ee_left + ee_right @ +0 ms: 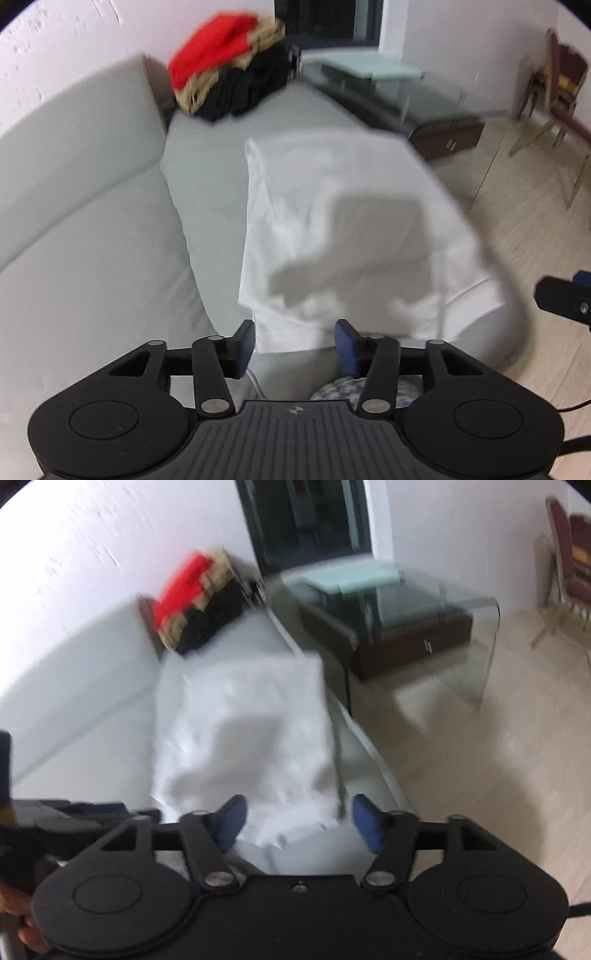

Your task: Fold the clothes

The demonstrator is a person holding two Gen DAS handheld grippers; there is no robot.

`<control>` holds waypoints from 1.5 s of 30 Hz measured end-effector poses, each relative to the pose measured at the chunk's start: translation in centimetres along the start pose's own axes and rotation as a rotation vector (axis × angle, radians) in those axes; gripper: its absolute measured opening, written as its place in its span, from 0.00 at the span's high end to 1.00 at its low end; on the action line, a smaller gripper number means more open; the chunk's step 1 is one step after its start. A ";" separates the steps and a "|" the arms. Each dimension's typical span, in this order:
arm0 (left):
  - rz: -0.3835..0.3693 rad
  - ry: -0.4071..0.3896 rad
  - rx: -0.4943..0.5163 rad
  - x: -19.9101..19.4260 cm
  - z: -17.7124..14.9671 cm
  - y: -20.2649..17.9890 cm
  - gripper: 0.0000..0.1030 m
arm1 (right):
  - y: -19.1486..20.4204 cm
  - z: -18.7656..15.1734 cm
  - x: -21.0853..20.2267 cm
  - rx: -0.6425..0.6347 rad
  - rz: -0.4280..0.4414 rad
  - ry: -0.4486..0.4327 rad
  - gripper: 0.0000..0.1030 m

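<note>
Fingers (pixel 246 345) apart; white garment (pixel 347 229) lengthwise along sofa (pixel 92 192).

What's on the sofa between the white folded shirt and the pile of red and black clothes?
Nothing: only bare grey sofa cushion lies between the white shirt and the clothes pile. The left wrist view shows it best.

Bare grey seat (pixel 207 173) lies open left of the white garment (pixel 332 229). A clothes pile (pixel 236 70) blocks the far end; a glass table (pixel 424 620) crowds my right
</note>
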State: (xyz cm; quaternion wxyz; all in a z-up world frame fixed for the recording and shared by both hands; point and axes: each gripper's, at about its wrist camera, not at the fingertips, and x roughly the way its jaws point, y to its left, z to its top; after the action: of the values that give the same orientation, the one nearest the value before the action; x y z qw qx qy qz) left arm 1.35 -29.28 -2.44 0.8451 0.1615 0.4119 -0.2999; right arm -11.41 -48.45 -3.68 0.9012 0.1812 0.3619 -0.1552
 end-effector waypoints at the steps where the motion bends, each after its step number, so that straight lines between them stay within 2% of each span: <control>1: -0.003 -0.018 -0.004 -1.2 0.0 0.0 0.41 | 0.5 0.0 -1.0 -0.005 0.004 -0.021 0.30; 3: -0.005 -0.050 -0.002 -3.1 0.1 0.1 0.32 | 1.4 0.4 -2.9 -0.031 -0.002 -0.061 0.25; 7: -0.022 -0.092 -0.005 -6.4 0.3 0.1 0.27 | 3.2 1.3 -5.7 -0.089 -0.040 -0.115 0.23; 9: -0.038 -0.107 -0.010 -7.8 0.3 0.1 0.21 | 3.5 1.5 -6.8 -0.088 -0.021 -0.112 0.21; 13: -0.051 -0.138 -0.008 -9.8 0.2 -0.2 0.14 | 4.3 1.7 -8.7 -0.097 -0.004 -0.126 0.13; 14: -0.054 -0.143 -0.007 -10.3 0.1 -0.3 0.13 | 4.4 1.7 -9.1 -0.101 -0.001 -0.137 0.07; 15: -0.057 -0.148 -0.005 -10.7 0.1 -0.4 0.12 | 4.6 1.7 -9.5 -0.104 0.002 -0.147 0.03; 18: -0.058 -0.151 -0.004 -10.9 -0.1 -0.5 0.11 | 4.8 1.7 -9.9 -0.113 -0.006 -0.154 0.01; 27: -0.019 -0.128 0.027 -9.9 -0.6 -1.0 0.11 | 4.9 1.5 -9.3 -0.119 -0.048 -0.126 0.00; 45: 0.000 -0.114 0.012 -8.8 -0.6 -1.1 0.11 | 4.7 0.8 -7.2 -0.118 -0.042 -0.069 0.00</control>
State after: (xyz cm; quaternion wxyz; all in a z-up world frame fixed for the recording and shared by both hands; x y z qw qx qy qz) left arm -3.98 -26.55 4.11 0.8663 0.1493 0.3610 -0.3112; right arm -13.99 -43.58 2.99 0.9187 0.1148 0.3430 -0.1586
